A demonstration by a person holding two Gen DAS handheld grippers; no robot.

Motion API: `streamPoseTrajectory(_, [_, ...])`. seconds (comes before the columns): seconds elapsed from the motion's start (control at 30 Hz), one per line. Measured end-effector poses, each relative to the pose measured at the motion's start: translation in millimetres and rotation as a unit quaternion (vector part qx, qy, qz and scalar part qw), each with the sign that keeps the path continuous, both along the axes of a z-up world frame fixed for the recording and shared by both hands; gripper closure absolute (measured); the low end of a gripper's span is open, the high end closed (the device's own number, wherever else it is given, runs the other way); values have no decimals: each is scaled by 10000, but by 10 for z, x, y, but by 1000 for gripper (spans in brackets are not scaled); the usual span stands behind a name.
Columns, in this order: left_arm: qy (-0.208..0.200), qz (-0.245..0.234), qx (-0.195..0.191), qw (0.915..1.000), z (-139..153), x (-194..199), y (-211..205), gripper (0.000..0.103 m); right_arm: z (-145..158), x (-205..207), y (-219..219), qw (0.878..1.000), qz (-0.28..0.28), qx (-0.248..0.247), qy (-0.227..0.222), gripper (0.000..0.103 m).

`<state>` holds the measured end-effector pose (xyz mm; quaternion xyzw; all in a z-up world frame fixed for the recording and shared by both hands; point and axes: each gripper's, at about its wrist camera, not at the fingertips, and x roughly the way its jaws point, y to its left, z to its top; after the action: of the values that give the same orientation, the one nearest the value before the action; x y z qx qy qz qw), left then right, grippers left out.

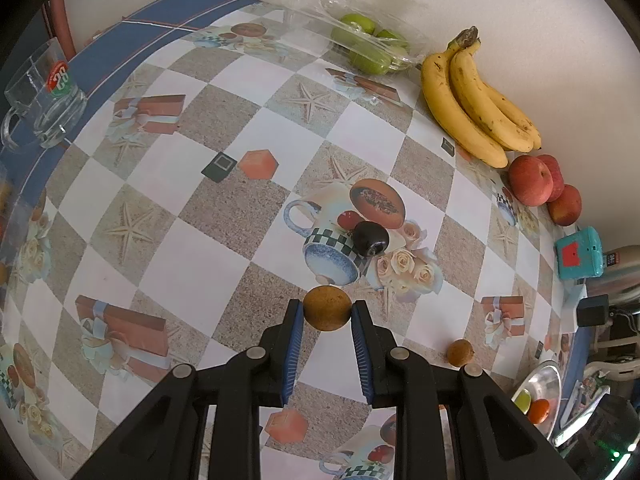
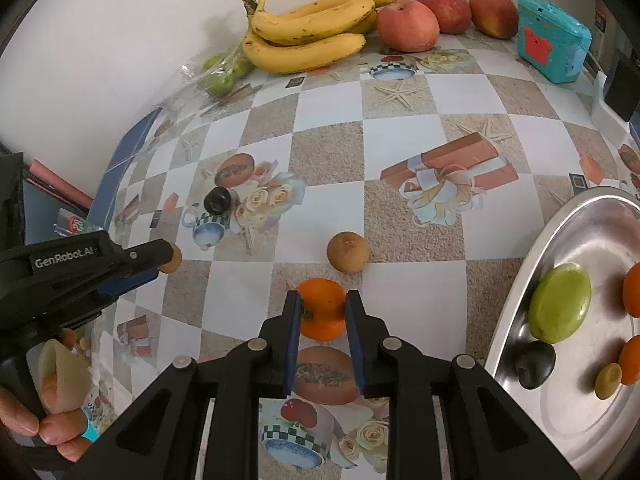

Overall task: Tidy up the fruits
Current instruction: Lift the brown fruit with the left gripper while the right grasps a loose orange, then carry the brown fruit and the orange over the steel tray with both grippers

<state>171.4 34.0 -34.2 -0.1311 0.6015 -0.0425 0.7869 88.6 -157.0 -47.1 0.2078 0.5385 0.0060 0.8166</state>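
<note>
Round brown fruit (image 1: 328,308) pinched between left hand-held gripper (image 1: 327,310) pads. Orange (image 2: 322,309) clamped in right hand-held gripper (image 2: 322,309), low over desk (image 2: 400,240). Second brown fruit (image 2: 347,252) loose just beyond. Dark plum, probably (image 2: 218,201), farther left. Bananas (image 2: 308,36), apples (image 2: 408,26) along wall.

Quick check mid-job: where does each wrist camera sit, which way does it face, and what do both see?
Left wrist: on the left gripper, angled down at the tablecloth; its fingers clamp a brown fruit.
Right wrist: on the right gripper, angled down; fingers grip an orange; steel tray, a hand show.
Shared: bananas, red apples, teal box, dark fruit.
</note>
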Motion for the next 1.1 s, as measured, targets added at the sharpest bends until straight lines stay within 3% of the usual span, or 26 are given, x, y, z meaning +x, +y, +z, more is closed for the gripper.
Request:
streamPoseTrajectory(0.07, [8,8,-3,10000,1,-1,-2,76,-9,10,0,10000,-3,-21,15,78])
streamPoseTrajectory(0.13, [16,12,-8,10000,-2,1,1,76,-29,20,7,10000,23,30,69,70])
streamPoseTrajectory(0.2, [17,15,-9,10000,-2,1,3,76,-84,29,21,9998,11,96,146,68])
streamPoseTrajectory(0.57, [3,3,27,10000,2,-6,0,76,-79,19,76,9999,104,88,86,69])
streamPoseTrajectory(0.83, [-158,-114,19,9998,142,-36,-80,76,258,-82,4,9996,-26,31,-286,69])
streamPoseTrajectory(1.1, [-365,-310,-57,9988,336,-116,-245,76,467,-249,-216,9986,-349,-110,-382,69])
